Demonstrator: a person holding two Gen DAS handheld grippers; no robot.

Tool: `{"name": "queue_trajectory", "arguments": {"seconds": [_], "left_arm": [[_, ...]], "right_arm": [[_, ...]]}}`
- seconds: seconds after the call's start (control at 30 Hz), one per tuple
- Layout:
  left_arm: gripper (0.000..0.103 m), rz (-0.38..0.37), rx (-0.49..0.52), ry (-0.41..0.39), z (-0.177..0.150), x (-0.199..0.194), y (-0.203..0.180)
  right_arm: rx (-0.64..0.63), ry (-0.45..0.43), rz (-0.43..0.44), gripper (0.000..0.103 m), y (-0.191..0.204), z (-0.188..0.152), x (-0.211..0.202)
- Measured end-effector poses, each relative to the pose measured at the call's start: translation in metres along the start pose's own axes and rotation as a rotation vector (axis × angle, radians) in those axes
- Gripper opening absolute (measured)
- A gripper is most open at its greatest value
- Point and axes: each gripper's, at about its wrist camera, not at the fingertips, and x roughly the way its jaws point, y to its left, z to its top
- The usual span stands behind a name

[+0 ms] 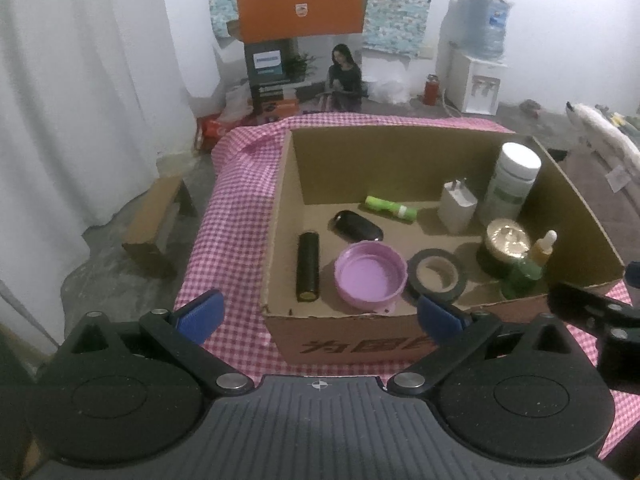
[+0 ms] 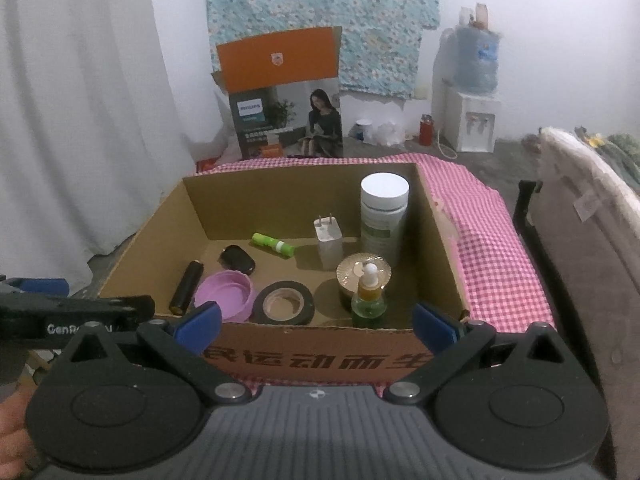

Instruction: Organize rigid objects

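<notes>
An open cardboard box (image 1: 400, 344) (image 2: 320, 356) stands on a pink checked cloth (image 1: 236, 216). Inside lie a black cylinder (image 1: 307, 266) (image 2: 186, 286), a purple lid (image 1: 370, 276) (image 2: 226, 290), a black tape roll (image 1: 437, 276) (image 2: 285, 302), a black oval case (image 1: 356, 226), a green tube (image 1: 390, 208), a white charger (image 1: 457, 206), a white bottle (image 1: 512, 184) (image 2: 384, 216), a gold-lidded jar (image 1: 505, 246) and a green dropper bottle (image 2: 369, 298). My left gripper (image 1: 320, 316) and right gripper (image 2: 316, 326) both hover open and empty before the box's near wall.
A grey padded chair (image 2: 580, 240) stands right of the table. Beyond it sit an orange printed carton (image 1: 304, 48), a water dispenser (image 1: 476, 72) and a red flask (image 1: 431, 90). White curtains (image 1: 80, 80) hang at left, with a small wooden stool (image 1: 156, 224) on the floor.
</notes>
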Motion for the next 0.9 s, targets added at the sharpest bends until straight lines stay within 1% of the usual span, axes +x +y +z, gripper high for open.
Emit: {"name": "queue_trajectory", "arguments": {"seconds": [0.27,0.33,0.57,0.9], "left_arm": [[0.103,-0.012,0.022,0.001,0.000,-0.001,-0.013],[0.103,-0.004,0.027,-0.001,0.001,-0.001,-0.015],[0.103,-0.009,0.031,-0.004,0.001,-0.003,-0.019],[0.103,-0.009,0.029,-0.003,0.001,-0.002,-0.022]], "right_arm": [[0.017,0.020,-0.003,0.103,-0.005,0.003,0.007],[0.018,0.026,-0.003,0.103,-0.006,0.003,0.008],[0.033,0.031,-0.024,0.103,-0.013,0.003,0.011],[0.034,0.030,-0.030,0.103,-0.016,0.002,0.011]]}}
